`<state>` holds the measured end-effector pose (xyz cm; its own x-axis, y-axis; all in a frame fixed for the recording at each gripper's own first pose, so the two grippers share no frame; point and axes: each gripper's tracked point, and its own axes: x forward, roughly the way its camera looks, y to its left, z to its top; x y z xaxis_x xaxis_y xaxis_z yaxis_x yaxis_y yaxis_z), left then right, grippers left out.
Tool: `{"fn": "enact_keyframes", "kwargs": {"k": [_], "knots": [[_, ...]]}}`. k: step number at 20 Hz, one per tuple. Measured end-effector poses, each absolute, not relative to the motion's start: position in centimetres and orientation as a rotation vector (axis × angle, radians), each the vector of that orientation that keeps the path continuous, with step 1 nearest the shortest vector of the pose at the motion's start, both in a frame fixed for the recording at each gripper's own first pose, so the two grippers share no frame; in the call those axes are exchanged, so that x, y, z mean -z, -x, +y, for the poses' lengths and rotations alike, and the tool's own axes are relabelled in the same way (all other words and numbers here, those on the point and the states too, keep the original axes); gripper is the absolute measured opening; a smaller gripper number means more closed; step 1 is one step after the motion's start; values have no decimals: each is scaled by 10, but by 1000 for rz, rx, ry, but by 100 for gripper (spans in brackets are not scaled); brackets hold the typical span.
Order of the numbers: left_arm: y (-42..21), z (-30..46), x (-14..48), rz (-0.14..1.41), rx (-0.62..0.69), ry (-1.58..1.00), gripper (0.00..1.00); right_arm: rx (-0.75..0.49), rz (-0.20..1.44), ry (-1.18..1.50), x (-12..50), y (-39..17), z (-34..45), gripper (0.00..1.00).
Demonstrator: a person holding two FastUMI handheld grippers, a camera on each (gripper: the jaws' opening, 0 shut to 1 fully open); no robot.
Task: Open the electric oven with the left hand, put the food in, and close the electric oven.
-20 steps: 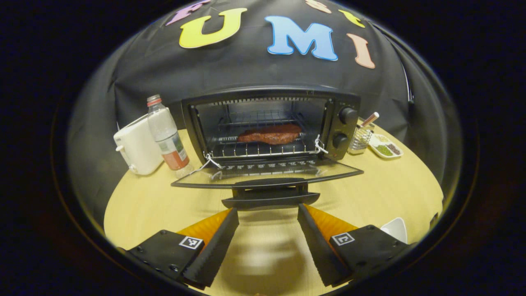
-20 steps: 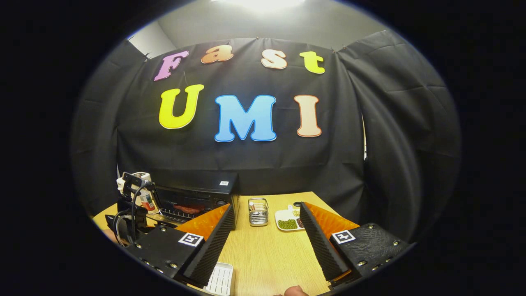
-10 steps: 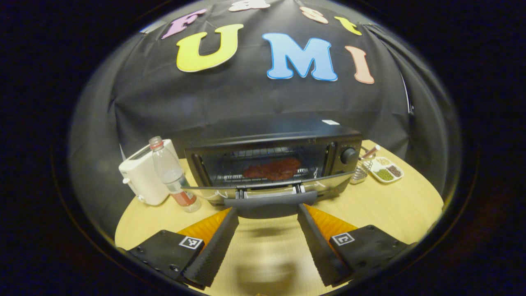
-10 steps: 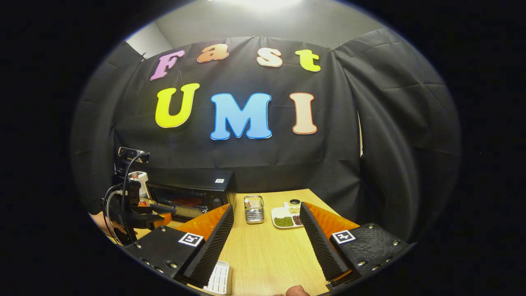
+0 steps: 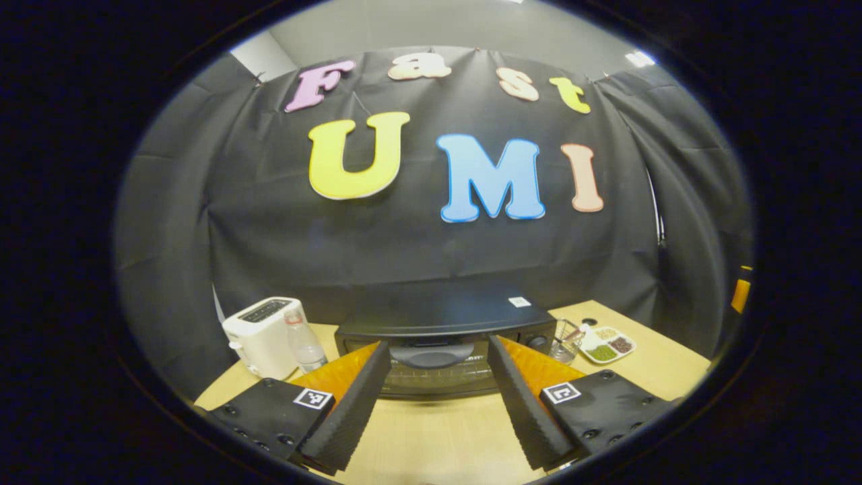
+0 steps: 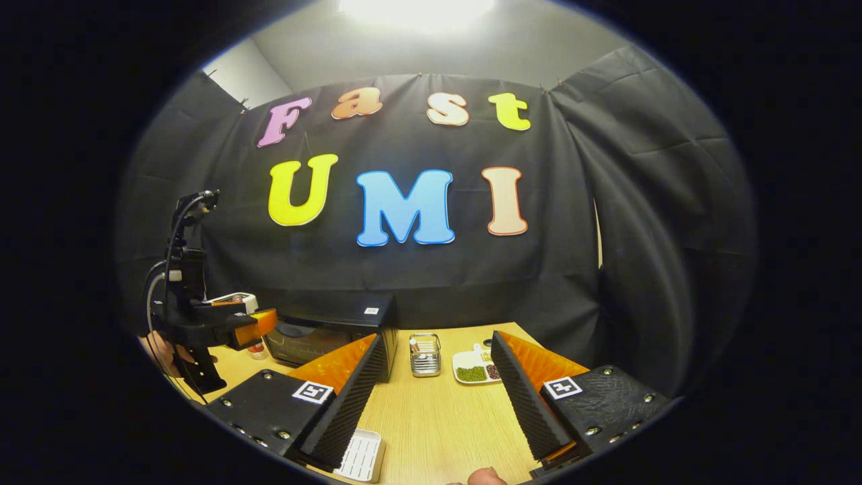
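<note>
In the left gripper view the left gripper (image 5: 436, 394) stands with its jaws wide apart and nothing between them, held just in front of the black oven (image 5: 444, 337) on the wooden table (image 5: 431, 438). The oven door is up and shut, its handle (image 5: 432, 353) showing in the gap between the two fingers without touching either. To the left of those fingers stand a white toaster (image 5: 261, 335) and a clear bottle (image 5: 302, 340), close together; to the right are a small wire basket (image 5: 564, 340) and a white dish of seeds (image 5: 606, 344). In the right gripper view the right gripper (image 6: 436, 396) is also spread wide and empty, over bare table, with a white slotted tray (image 6: 360, 456) under its left finger. Far to its left the other tool hovers by the oven.
</note>
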<state>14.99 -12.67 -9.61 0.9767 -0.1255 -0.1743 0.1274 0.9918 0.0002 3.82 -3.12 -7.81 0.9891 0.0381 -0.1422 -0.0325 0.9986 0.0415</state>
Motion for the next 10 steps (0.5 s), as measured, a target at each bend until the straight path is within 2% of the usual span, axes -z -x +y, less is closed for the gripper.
{"fn": "enact_keyframes", "kwargs": {"k": [3, 6, 7, 10], "knots": [[-112, -114, 44, 81, 78, -21, 100, -71, 118, -32, 66, -35, -32, 98], [-67, -101, 2, 18, 33, -42, 91, -117, 62, -31, 47, -28, -28, 98], [-53, -98, -6, 8, 27, -42, 100, -119, 42, -14, 42, -28, -29, 98], [-16, -80, -23, -28, -14, -48, 100, -134, 16, 10, 36, -25, -26, 98]]}}
